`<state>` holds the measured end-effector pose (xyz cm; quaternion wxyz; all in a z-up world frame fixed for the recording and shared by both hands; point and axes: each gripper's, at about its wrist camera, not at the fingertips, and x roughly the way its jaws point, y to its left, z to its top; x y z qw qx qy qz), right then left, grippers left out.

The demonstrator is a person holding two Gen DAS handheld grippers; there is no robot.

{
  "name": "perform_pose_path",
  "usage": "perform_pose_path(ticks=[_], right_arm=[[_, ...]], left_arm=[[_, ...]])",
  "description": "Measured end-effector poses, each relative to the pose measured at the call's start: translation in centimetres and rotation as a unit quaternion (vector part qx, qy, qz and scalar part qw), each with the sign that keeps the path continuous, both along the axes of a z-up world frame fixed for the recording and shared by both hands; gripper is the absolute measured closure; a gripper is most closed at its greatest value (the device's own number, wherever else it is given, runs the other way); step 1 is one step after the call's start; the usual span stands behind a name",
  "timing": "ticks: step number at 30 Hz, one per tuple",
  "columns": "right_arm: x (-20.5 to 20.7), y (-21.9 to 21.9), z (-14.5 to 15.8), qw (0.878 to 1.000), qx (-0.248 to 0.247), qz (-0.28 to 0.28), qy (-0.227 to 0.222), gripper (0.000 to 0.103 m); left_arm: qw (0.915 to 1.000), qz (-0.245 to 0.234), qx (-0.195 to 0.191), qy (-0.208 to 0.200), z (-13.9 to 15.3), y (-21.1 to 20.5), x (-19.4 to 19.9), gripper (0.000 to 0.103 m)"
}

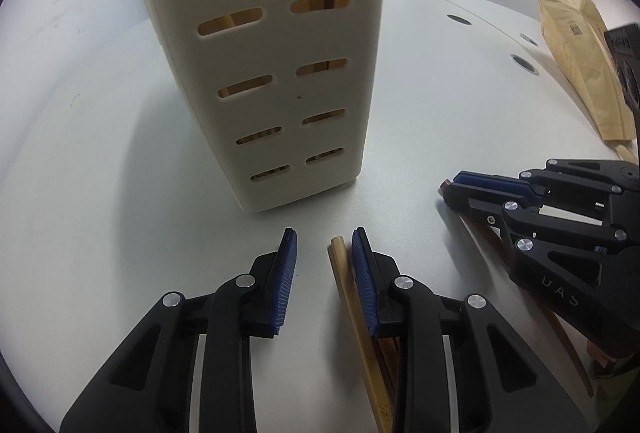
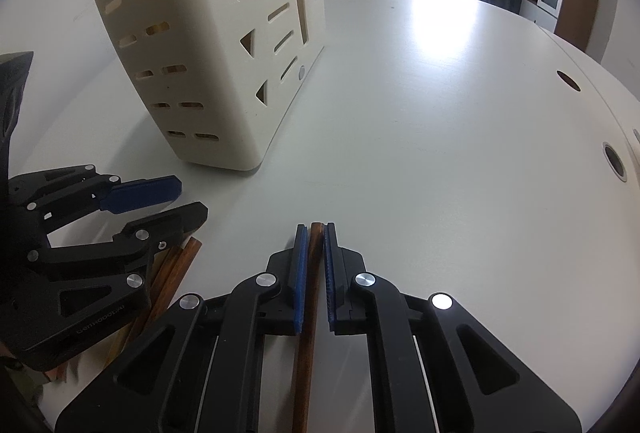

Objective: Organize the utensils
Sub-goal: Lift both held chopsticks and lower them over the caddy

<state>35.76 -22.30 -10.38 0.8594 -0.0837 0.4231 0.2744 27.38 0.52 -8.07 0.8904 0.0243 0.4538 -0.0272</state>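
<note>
Claws down at the chopsticks; caddy partly filled, loose sticks left on the worktop.
Left wrist view: left claw [image 1: 324,265] part open, pale chopstick [image 1: 352,313] lying against its right pad, other pad clear, so no grip yet. Cream caddy [image 1: 272,73] just ahead, wooden sticks visible through its slots.
Right wrist view: right claw [image 2: 316,265] clamped on a dark chopstick [image 2: 310,313]; more chopsticks [image 2: 172,277] lie under the left claw [image 2: 176,205].
</note>
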Motion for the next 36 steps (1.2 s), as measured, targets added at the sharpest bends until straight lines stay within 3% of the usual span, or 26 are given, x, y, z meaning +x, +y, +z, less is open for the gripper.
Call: perform_pose_path(ticks=[5, 16, 29, 36], right_arm=[[0.3, 0.1, 0.1, 1.000, -0.002, 0.002, -0.002, 0.094], [-0.3, -0.3, 1.5, 1.000, 0.027, 0.007, -0.010, 0.095], [-3.5, -1.1, 7.6, 0.991, 0.091, 0.018, -0.098, 0.095], [-5.2, -2.0, 11.6, 0.981, 0.130, 0.024, -0.144, 0.095]], left_arm=[[0.9997, -0.011, 0.022, 0.004, 0.1, -0.7, -0.1, 0.093], [0.9997, 0.005, 0.025, 0.002, 1.4, 1.3, -0.5, 0.097], [0.9915, 0.024, -0.026, -0.125, 9.2, 3.5, -4.3, 0.097], [0.9778, 0.027, -0.044, -0.203, 13.4, 4.3, -7.4, 0.097]])
